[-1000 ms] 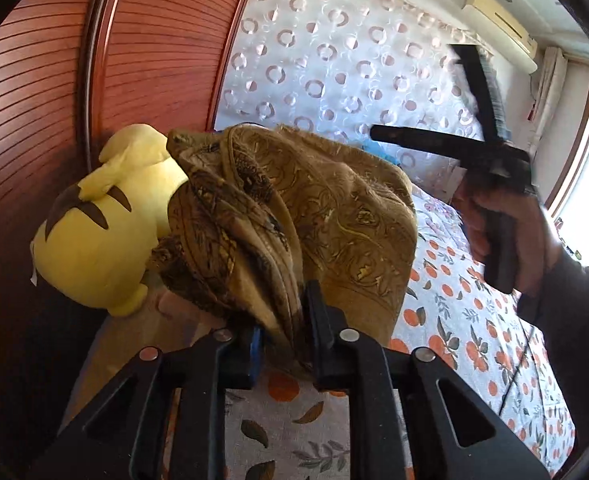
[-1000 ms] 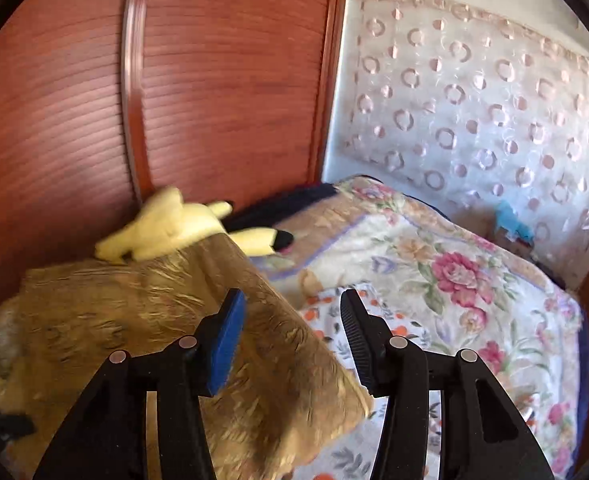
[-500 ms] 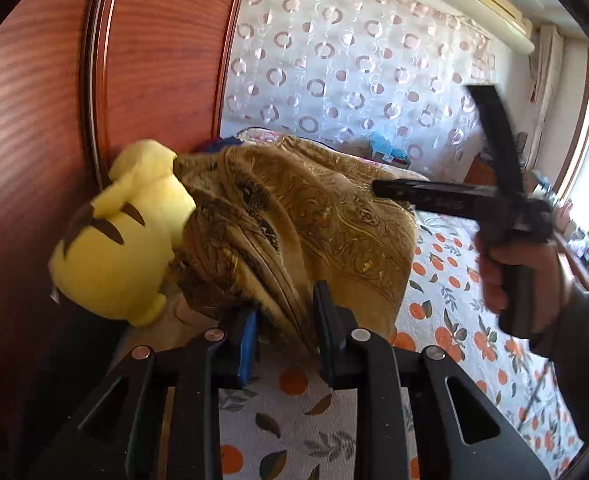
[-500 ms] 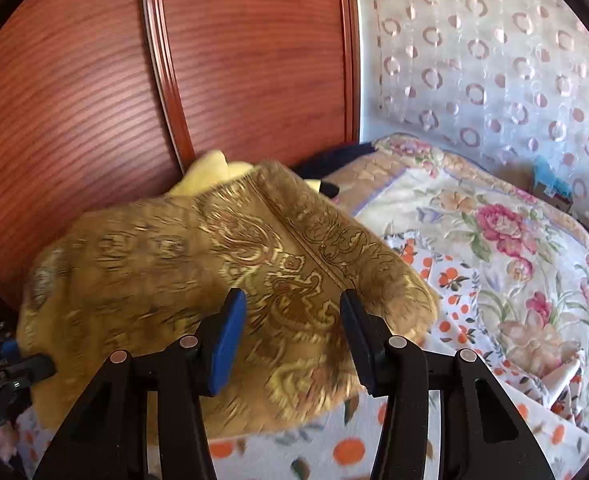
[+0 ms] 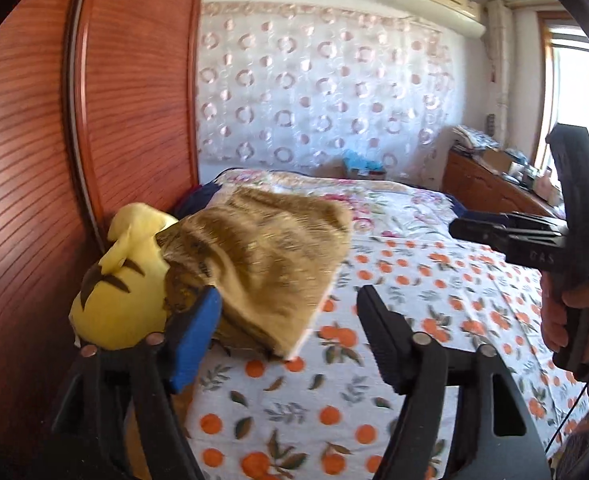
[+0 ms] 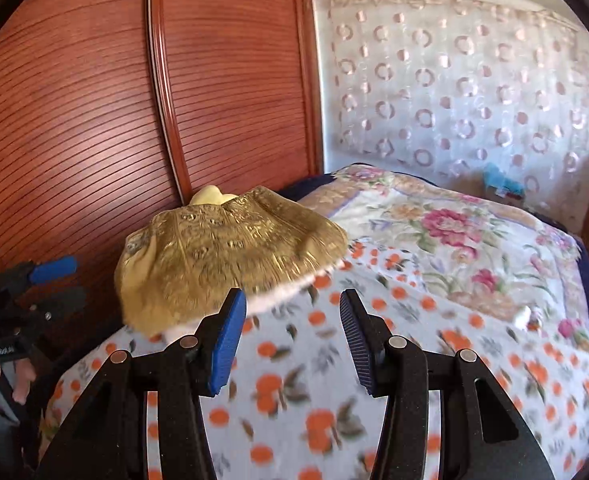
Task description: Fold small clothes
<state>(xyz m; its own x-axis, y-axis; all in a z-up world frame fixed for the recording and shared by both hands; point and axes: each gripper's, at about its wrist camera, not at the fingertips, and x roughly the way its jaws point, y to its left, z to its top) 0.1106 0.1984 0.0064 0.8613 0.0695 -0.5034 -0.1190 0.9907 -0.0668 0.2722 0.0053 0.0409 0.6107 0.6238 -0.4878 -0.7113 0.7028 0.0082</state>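
A folded gold-brown patterned cloth (image 5: 262, 256) with a pale underside lies on the bed, draped against a yellow plush toy (image 5: 122, 296). My left gripper (image 5: 288, 296) sits just short of the cloth. Its jaws are opening wide, and the pads press on nothing. In the right wrist view the same cloth (image 6: 230, 248) lies beyond my right gripper (image 6: 292, 304), which is open and empty over the orange-print sheet. The left gripper (image 6: 60, 284) shows at that view's left edge, and the right gripper (image 5: 458, 229) shows side-on in a hand at the left wrist view's right edge.
A ribbed red-brown wooden panel (image 5: 34, 160) rises behind the toy. The orange-print sheet (image 5: 414, 320) covers the near bed, and a floral quilt (image 6: 454, 232) lies farther back. A curtain with a ring pattern (image 5: 314, 92) hangs beyond, and a wooden dresser (image 5: 490, 188) stands at the right.
My left gripper's jaws spread and let go of the cloth, then drew back and up. The cloth settled on the bed against the toy. My right gripper swung right, away from the cloth.
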